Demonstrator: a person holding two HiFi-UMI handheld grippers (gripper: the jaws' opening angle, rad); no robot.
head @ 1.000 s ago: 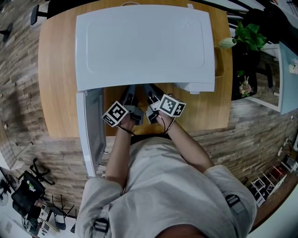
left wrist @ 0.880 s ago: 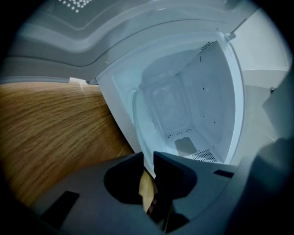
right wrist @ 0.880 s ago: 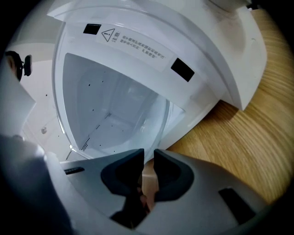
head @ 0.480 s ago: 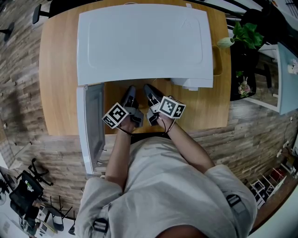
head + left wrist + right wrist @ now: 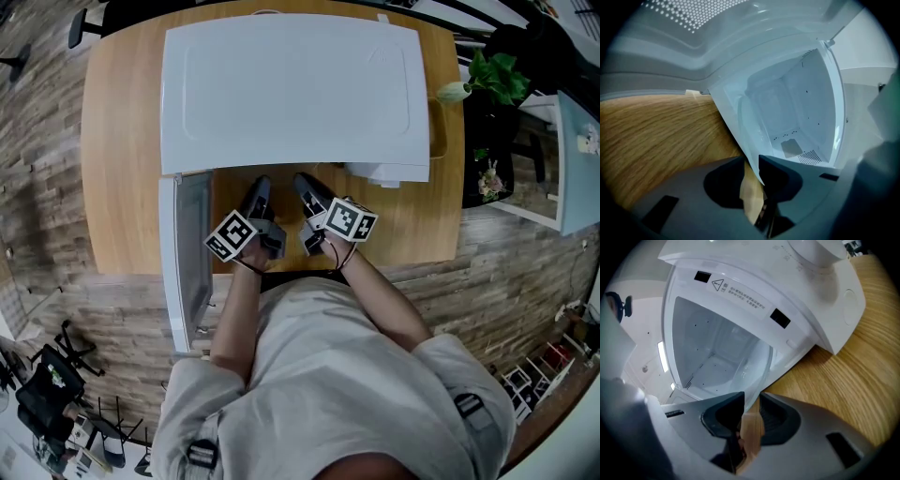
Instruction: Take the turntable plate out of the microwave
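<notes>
The white microwave [image 5: 291, 89] stands on the wooden table [image 5: 122, 187], its door [image 5: 187, 262] swung open at the left. Both grippers reach side by side into its mouth. The clear glass turntable plate [image 5: 736, 112] stands at the opening, and the cavity shows through it. In the left gripper [image 5: 751, 161] [image 5: 262, 187] view its rim runs in between the jaws. In the right gripper [image 5: 751, 401] [image 5: 305, 183] view the opposite rim of the plate [image 5: 759, 366] does the same. Both pairs of jaws have just been opening, and wood shows in each gap beside the rim. The head view does not show the plate.
A potted plant [image 5: 497, 70] stands off the table's right edge. Bare wood lies right of the grippers [image 5: 412, 220]. The open door walls off the left side. Brick-patterned floor surrounds the table.
Both grippers stay at the microwave's mouth. The head view has shifted a little, so the microwave sits slightly further right in the picture.
</notes>
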